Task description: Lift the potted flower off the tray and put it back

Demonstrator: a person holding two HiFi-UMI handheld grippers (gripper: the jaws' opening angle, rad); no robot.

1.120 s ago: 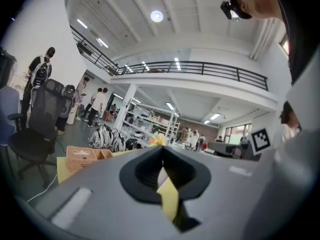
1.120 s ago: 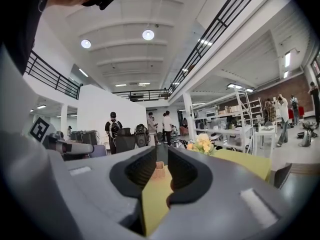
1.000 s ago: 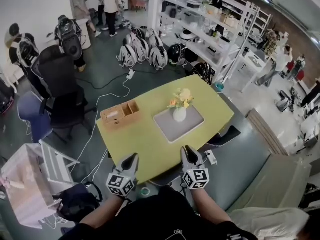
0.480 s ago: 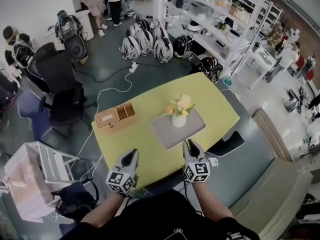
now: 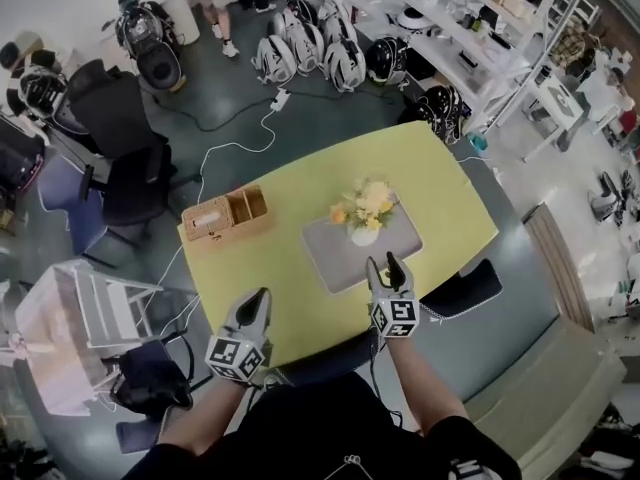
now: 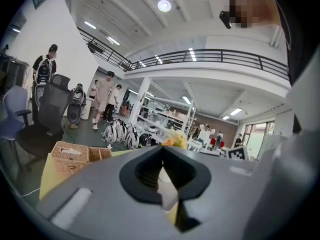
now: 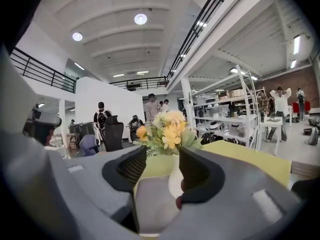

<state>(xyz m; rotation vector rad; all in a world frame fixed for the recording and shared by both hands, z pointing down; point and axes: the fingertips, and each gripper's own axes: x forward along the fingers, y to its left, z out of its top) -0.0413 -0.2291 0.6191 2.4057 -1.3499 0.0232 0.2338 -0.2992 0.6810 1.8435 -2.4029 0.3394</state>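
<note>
The potted flower (image 5: 365,211), yellow and white blooms in a small white pot, stands upright on the grey tray (image 5: 335,258) in the middle of the yellow-green table (image 5: 440,203). My right gripper (image 5: 388,265) is at the tray's near edge, just short of the pot, and its jaws are opening with nothing between them. In the right gripper view the flower (image 7: 167,130) and its pot show through the gap of the right gripper (image 7: 162,156). My left gripper (image 5: 259,298) hovers over the table's near edge, left of the tray, with its tips together (image 6: 161,148).
A wicker box (image 5: 222,216) sits on the table's left part. Office chairs (image 5: 130,158) stand to the left, white shelving (image 5: 470,38) and several backpacks (image 5: 320,58) beyond the table. People stand at the far end. A white rack (image 5: 75,328) is at my lower left.
Both grippers have moved forward towards the table, the right one up to the tray's near edge. The right jaws have spread apart. The left jaws stay together.
</note>
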